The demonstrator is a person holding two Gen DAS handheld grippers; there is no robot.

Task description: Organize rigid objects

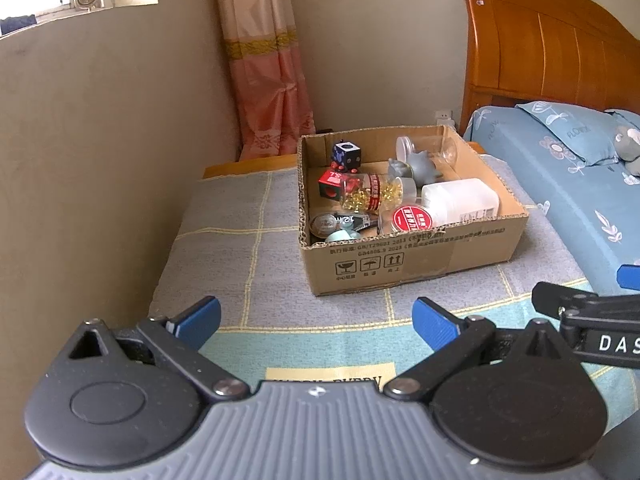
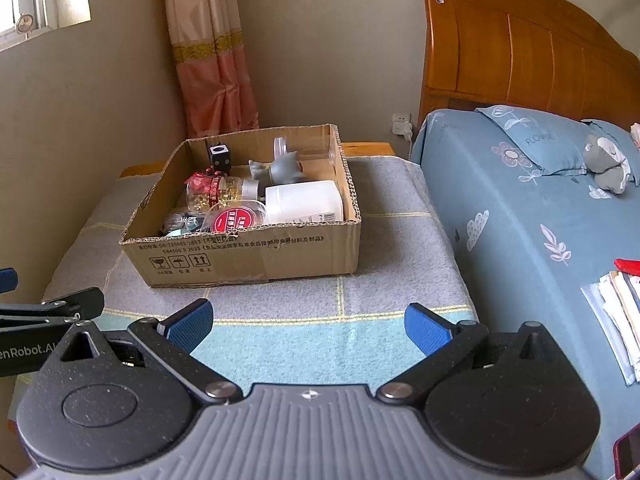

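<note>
An open cardboard box (image 1: pixel 416 264) (image 2: pixel 248 256) stands on a grey checked blanket over a low table. Inside lie a white plastic bottle (image 1: pixel 460 200) (image 2: pixel 304 202), a clear jar of gold and red pins (image 1: pixel 370 192) (image 2: pixel 212 194), a red round lid (image 1: pixel 412 219) (image 2: pixel 234 218), a grey toy figure (image 1: pixel 420 166) (image 2: pixel 284 168), a dark cube (image 1: pixel 346 155) (image 2: pixel 219 154) and a red cube (image 1: pixel 332 186). My left gripper (image 1: pixel 316 320) hangs open well short of the box, empty. My right gripper (image 2: pixel 308 324) is open too, empty, just beside the left one.
A bed with a blue flowered sheet (image 2: pixel 540 220) and a wooden headboard (image 2: pixel 520 48) runs along the right. Papers (image 2: pixel 620 316) lie on the bed. A wall (image 1: pixel 100 160) and a pink curtain (image 1: pixel 268 80) close off the left and back. Blanket (image 2: pixel 300 320) lies bare in front of the box.
</note>
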